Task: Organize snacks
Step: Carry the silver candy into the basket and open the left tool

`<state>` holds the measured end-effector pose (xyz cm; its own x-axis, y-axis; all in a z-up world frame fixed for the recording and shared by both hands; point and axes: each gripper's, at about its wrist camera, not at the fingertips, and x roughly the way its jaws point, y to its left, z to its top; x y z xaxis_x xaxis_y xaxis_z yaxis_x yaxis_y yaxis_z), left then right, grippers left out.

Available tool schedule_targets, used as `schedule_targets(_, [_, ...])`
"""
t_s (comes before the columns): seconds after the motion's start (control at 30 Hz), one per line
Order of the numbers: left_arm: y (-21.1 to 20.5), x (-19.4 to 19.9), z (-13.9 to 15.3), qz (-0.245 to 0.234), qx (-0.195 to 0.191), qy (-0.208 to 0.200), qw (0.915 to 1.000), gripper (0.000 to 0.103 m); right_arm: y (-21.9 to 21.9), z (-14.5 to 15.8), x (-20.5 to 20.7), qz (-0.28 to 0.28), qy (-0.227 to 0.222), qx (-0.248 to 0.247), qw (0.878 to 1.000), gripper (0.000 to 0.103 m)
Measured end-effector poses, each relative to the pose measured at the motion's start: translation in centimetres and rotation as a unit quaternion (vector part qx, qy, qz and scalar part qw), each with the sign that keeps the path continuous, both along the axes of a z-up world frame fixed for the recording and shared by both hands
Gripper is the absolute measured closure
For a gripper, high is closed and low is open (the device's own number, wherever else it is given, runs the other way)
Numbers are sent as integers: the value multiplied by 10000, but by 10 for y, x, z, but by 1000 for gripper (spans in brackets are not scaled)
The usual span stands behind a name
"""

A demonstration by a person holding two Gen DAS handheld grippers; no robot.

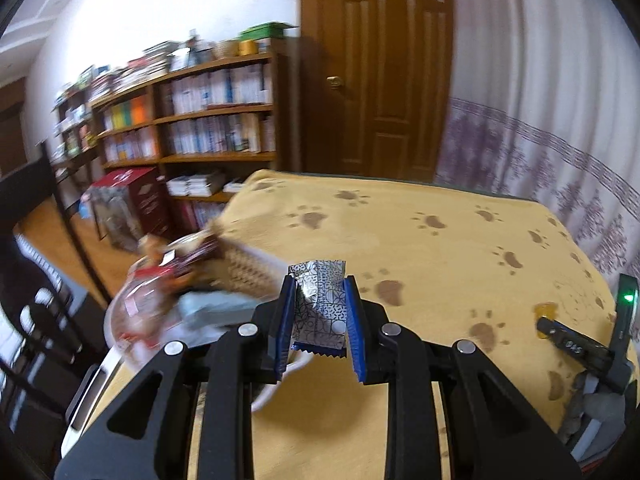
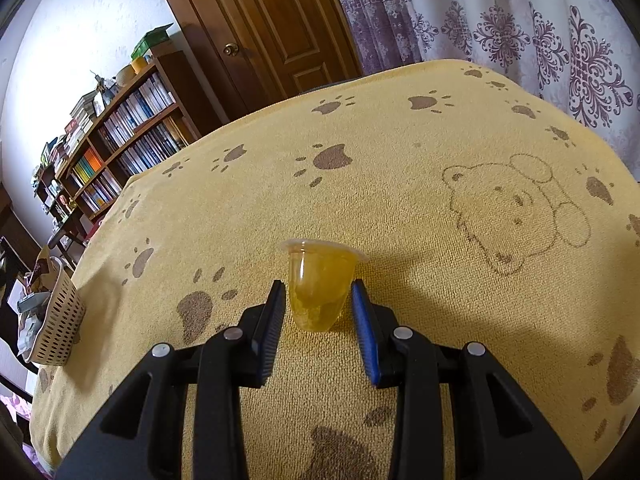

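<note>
My left gripper (image 1: 318, 304) is shut on a silver snack packet with a dark pattern (image 1: 320, 300), held above the yellow cloth. Just left of it is a woven basket (image 1: 248, 276) holding several wrapped snacks (image 1: 188, 264), blurred by motion. In the right wrist view, a yellow jelly cup (image 2: 320, 284) stands on the cloth between the blue pads (image 2: 362, 312) of my right gripper (image 2: 318, 286), which press against its sides. The same basket (image 2: 60, 320) sits far left at the table edge. From the left wrist view the right gripper (image 1: 560, 332) shows at the far right.
A yellow paw-print cloth (image 2: 400, 184) covers the table. Behind it are a wooden door (image 1: 380, 72), a patterned curtain (image 2: 520, 20) and bookshelves (image 1: 192, 120). Dark chairs (image 1: 36, 320) stand beyond the table's left edge.
</note>
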<state>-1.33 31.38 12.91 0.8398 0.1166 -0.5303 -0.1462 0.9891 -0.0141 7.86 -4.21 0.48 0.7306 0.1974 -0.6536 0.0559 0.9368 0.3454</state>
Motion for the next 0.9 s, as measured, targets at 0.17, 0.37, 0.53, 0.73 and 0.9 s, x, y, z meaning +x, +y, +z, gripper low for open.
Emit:
schedule_targets(0.17, [35, -13, -11, 458, -113, 69, 9989, 78, 0, 0, 0, -3, 2, -2, 10000, 69])
schedule_targets(0.37, [61, -18, -21, 704, -202, 128, 9972, 78, 0, 0, 0, -5, 2, -3, 10000, 69])
schedule_targets(0.53, [71, -14, -30, 828, -281, 103, 9961, 68, 0, 0, 0, -5, 4, -6, 10000, 69])
schedule_targets(0.73, [81, -20, -40, 946, -431, -48, 9946, 43, 0, 0, 0, -10, 8, -8, 10000, 69])
schedule_targets(0.9, [87, -29, -39, 1054, -391, -143, 9936, 43, -2, -1, -1, -24, 17, -17, 10000, 69])
